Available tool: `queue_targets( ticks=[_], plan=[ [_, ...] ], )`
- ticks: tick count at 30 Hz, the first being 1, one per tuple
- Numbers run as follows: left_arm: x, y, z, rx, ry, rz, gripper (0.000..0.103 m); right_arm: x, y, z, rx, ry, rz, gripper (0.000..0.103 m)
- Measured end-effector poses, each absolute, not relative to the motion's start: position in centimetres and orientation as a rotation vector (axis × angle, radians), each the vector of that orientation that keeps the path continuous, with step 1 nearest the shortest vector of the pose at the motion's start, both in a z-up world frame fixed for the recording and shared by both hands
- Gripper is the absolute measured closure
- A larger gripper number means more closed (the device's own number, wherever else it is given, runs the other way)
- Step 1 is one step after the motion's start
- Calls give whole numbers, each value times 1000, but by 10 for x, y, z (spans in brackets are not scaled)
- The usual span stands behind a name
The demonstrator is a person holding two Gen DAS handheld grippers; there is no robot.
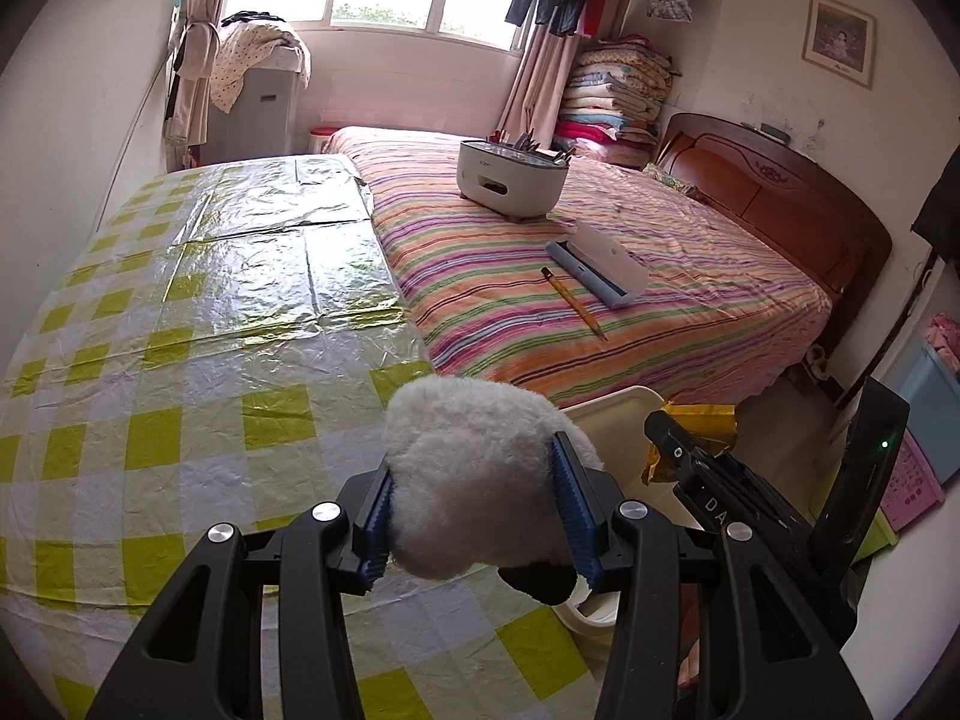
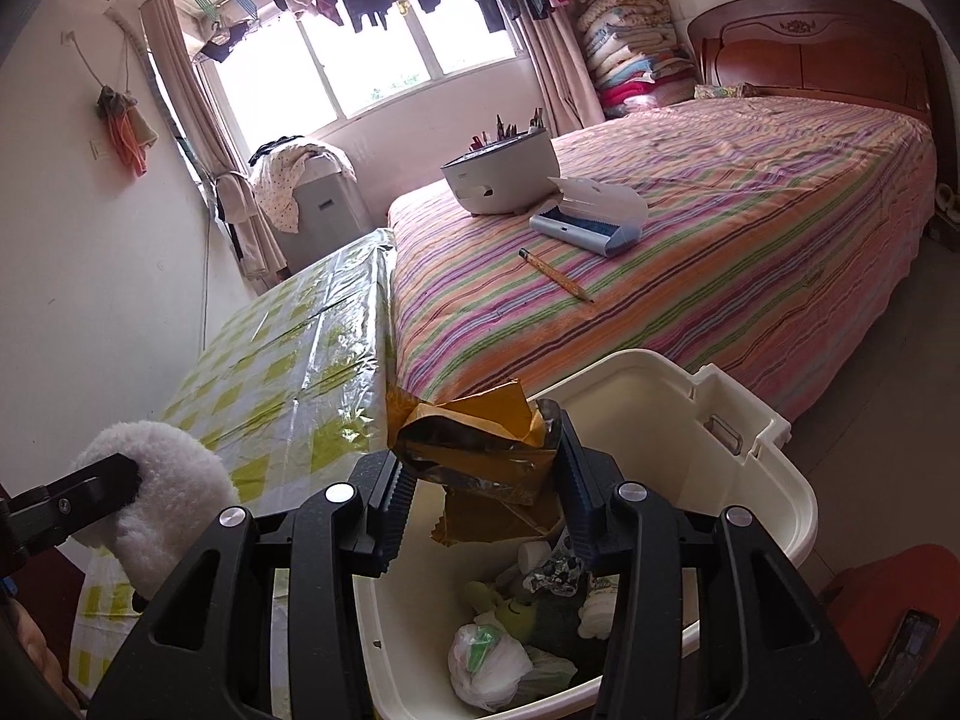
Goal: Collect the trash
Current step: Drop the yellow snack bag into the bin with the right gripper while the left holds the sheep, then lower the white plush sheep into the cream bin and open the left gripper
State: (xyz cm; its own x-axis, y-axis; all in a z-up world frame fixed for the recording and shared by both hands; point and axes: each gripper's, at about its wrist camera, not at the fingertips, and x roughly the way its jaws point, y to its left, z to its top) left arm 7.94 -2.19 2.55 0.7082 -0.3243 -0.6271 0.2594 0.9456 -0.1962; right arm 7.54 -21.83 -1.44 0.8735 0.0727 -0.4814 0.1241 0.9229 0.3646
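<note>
- Now we carry trash in both tools: our left gripper (image 1: 477, 498) is clamped on a white plush toy (image 1: 474, 474) at the checked tablecloth's (image 1: 180, 312) edge.
- Our right gripper (image 2: 483, 501) pinches a crumpled yellow wrapper (image 2: 474, 438) directly above the cream bin (image 2: 774, 450), likely positioned for dropping.
- Inside the bin lie a knotted white bag (image 2: 486, 660), a green plush (image 2: 522, 609), foil and paper scraps.

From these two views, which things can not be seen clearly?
- Left wrist view: the white plush toy, gripped by the left claw, hides most of the cream bin.
- Right wrist view: the crumpled yellow wrapper in the right claw covers part of the bin's contents.
- Pencil markings: too small.
</note>
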Motion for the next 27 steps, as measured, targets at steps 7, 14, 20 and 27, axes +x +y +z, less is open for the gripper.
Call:
queue_targets(
  ticks=[7, 14, 20, 27],
  plan=[
    [83, -35, 24, -80, 721, -341, 58, 75, -231, -15, 444, 501, -56, 44],
    [87, -47, 21, -65, 737, -356, 58, 75, -242, -19, 505, 508, -59, 33],
    [89, -55, 18, -51, 750, -369, 57, 71, -250, -19, 543, 490, -66, 30],
    [90, -64, 16, -39, 760, -382, 57, 57, -272, -16, 646, 411, -114, 28]
  ],
)
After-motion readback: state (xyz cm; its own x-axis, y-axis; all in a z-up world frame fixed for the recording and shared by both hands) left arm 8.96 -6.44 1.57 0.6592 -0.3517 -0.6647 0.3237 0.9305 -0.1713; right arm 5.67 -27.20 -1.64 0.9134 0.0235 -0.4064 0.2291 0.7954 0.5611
